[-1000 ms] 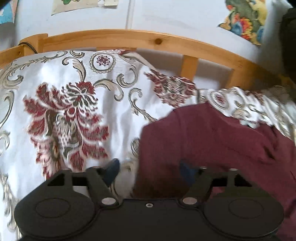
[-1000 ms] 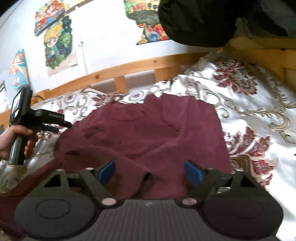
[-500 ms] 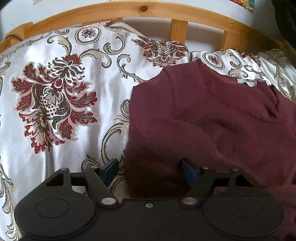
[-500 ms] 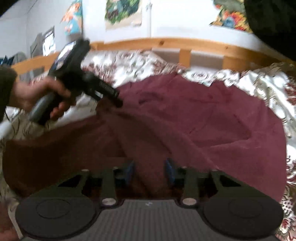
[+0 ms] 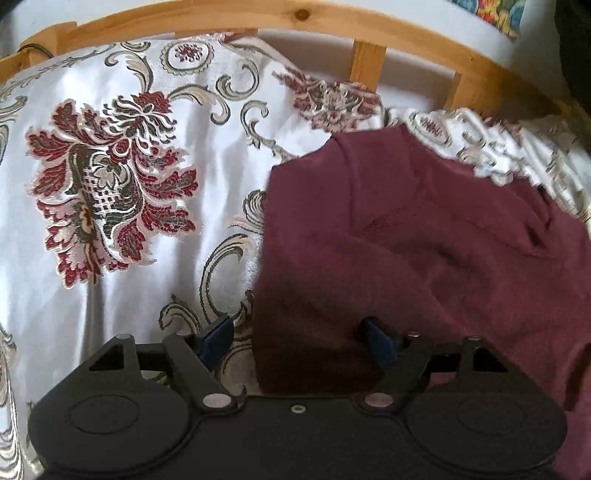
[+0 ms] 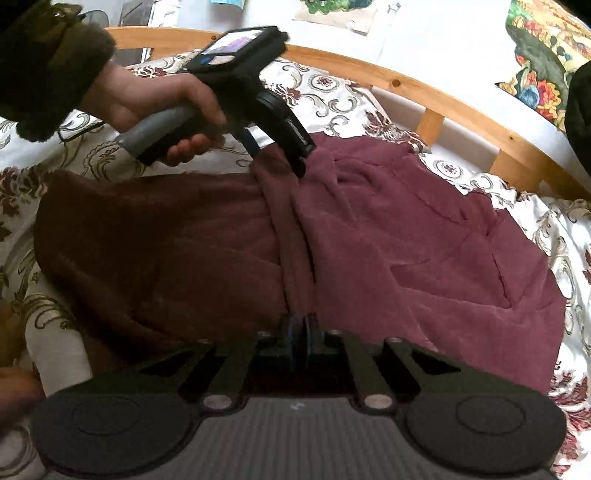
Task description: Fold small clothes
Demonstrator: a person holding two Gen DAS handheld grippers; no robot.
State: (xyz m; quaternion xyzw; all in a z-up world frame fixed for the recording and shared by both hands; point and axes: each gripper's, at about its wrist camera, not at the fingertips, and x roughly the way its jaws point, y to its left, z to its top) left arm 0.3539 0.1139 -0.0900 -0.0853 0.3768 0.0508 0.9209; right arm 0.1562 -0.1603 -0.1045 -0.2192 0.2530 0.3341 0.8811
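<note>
Maroon fleece garment, spread on floral satin bedspread: our right gripper has just pinched a ridge of it; left gripper remains wide open, straddling its edge, fold pending.

Soft, even daylight fills both fisheye views, throwing a silvery sheen across the white satin bedspread with red floral brocade, brightest left of the crumpled maroon fleece garment. The garment's near edge falls into deep shadow just above the black left gripper. Motion blur smears the bedspread pattern to the garment's upper right. Barrel distortion bows the curved pine bed rail in both views. In the right wrist view, the shadowed fold left of the closed right gripper turns brownish, and the white wall behind the rail is nearly blown out.
</note>
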